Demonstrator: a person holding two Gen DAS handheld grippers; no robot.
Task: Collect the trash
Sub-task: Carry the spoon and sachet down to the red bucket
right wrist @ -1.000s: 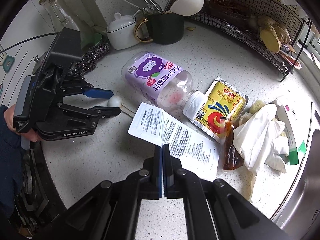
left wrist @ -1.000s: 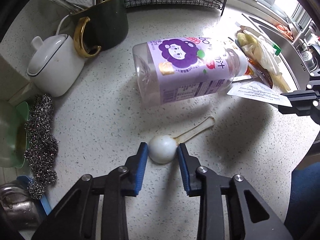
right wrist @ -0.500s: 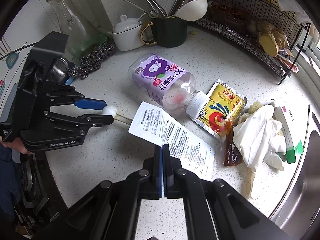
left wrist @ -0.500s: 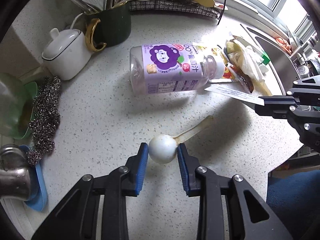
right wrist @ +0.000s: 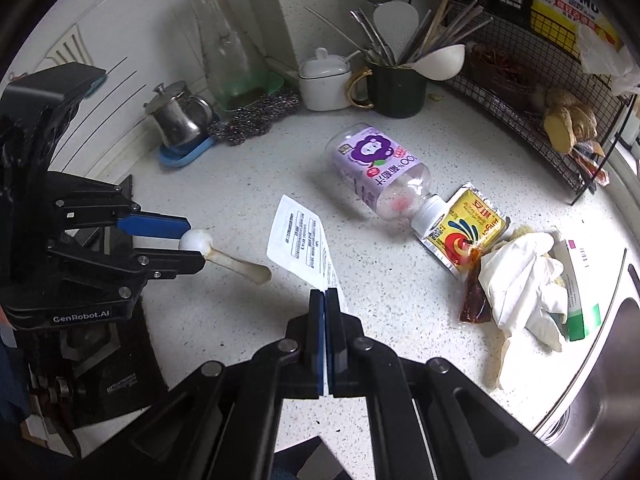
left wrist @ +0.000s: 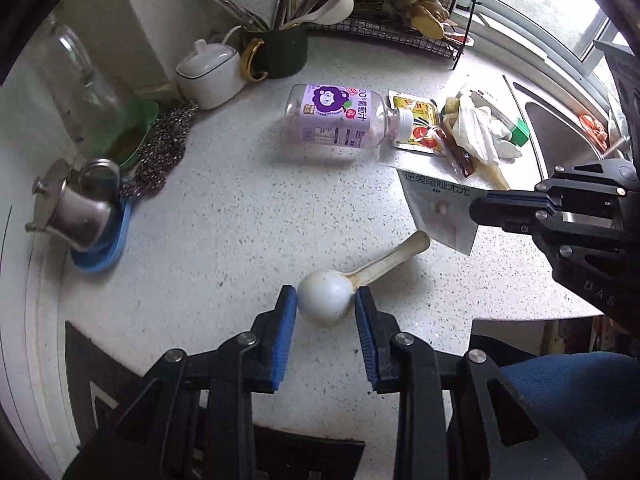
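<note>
Scene: kitchen surface [left wrist: 224, 216], pale and speckled, strewn with rubbish beside a sink [right wrist: 608, 360].
Left tool [left wrist: 325, 304]: closed on the round white bowl of a small plastic spoon [left wrist: 326, 298], blue pads pressing on either side of the bowl; the yellowed handle sticks out ahead and to the right, and the spoon appears to hang clear above the surface.
Spoon handling: judged very light and stiff; the bowl is smooth and rounded, so it could squirm out of the pads. The flat handle would give a surer hold.
Right tool [right wrist: 325, 300]: fully closed, pinching the near edge of a printed paper leaflet [right wrist: 298, 240], which stands up on edge in front of the tool.
Leaflet handling: judged almost weightless, limp, easily torn or creased; an edge pinch like this suits it.
Bottle [left wrist: 340, 120]: clear plastic with a purple label and white cap, lying on its side near the middle of the surface, seemingly empty. Judged light, rolls freely, slippery; best taken across the narrow neck by the cap.
Sachets [right wrist: 464, 232]: a yellow sauce packet touching the bottle's cap, with a darker brown one just beside it. Judged thin, soft, possibly greasy; take by a crimped edge.
White gloves [right wrist: 528, 280]: crumpled heap near the sink, over a small carton. Judged soft and floppy; grab a raised fold.
</note>
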